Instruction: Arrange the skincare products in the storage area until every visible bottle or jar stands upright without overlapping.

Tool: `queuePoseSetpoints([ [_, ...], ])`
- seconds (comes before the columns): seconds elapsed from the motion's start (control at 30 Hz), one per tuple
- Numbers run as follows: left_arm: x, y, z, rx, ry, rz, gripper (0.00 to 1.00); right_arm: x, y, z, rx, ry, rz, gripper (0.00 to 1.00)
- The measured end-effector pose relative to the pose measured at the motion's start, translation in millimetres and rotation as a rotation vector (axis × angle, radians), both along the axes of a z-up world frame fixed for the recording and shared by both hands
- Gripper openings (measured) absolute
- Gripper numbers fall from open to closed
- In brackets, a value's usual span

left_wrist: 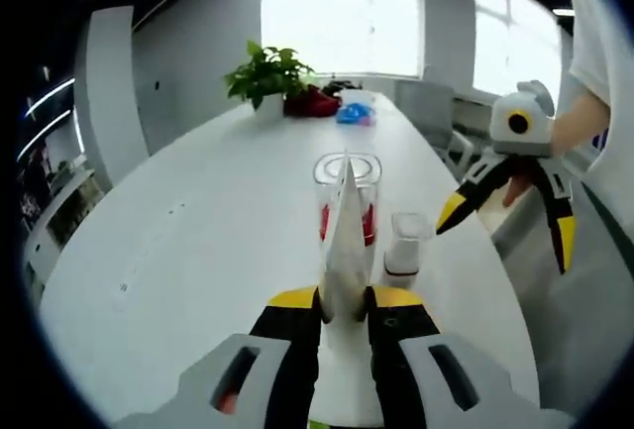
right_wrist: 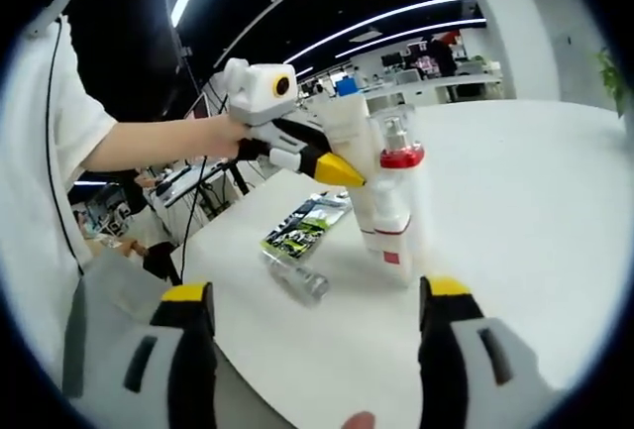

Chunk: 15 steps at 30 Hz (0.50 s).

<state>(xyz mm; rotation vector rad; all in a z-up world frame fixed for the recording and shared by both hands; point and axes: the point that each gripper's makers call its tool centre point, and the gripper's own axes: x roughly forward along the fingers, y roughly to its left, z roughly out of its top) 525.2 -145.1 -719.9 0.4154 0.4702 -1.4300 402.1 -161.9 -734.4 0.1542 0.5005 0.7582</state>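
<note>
Tube: white squeeze tube [left_wrist: 346,251] pinched in the left claw [left_wrist: 346,312], held over the bench [left_wrist: 198,251], crimped end pointing away toward the clear container.
Axis: long axis runs straight out along the jaws, tip leaning at the container's mouth.
Left claw: closed down tight on the tube's lower part, yellow tips hugging both sides.
Right claw: [right_wrist: 322,295] jaws spread wide, nothing between them, hovering off the bench's near edge.
Small jar: clear jar [left_wrist: 404,248] upright just beside the container, to its right.
Container: tall clear container [left_wrist: 348,201] standing upright mid-bench, a red-capped bottle [right_wrist: 400,166] inside in the right gripper view.
Stragglers: a small clear bottle [right_wrist: 295,278] lies flat near the bench edge, next to a printed packet [right_wrist: 307,223].
Risk: my guess, the tube tip clips the container rim and tips it over, or knocks the jar beside it.
Far end: potted plant [left_wrist: 265,77] at the bench's far edge.
</note>
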Motion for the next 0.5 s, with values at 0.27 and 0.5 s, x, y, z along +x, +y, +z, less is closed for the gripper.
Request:
queuePoseSetpoints([
  [0.27, 0.3, -0.9, 0.3, 0.004, 0.007, -0.004, 0.15, -0.1, -0.9, -0.6, -0.004, 0.002, -0.005, 0.86],
  [0.5, 0.5, -0.9, -1.9, 0.015, 0.014, -0.002, 0.16, 0.4, -1.8, -0.7, -0.009, 0.0, -0.009, 0.87],
])
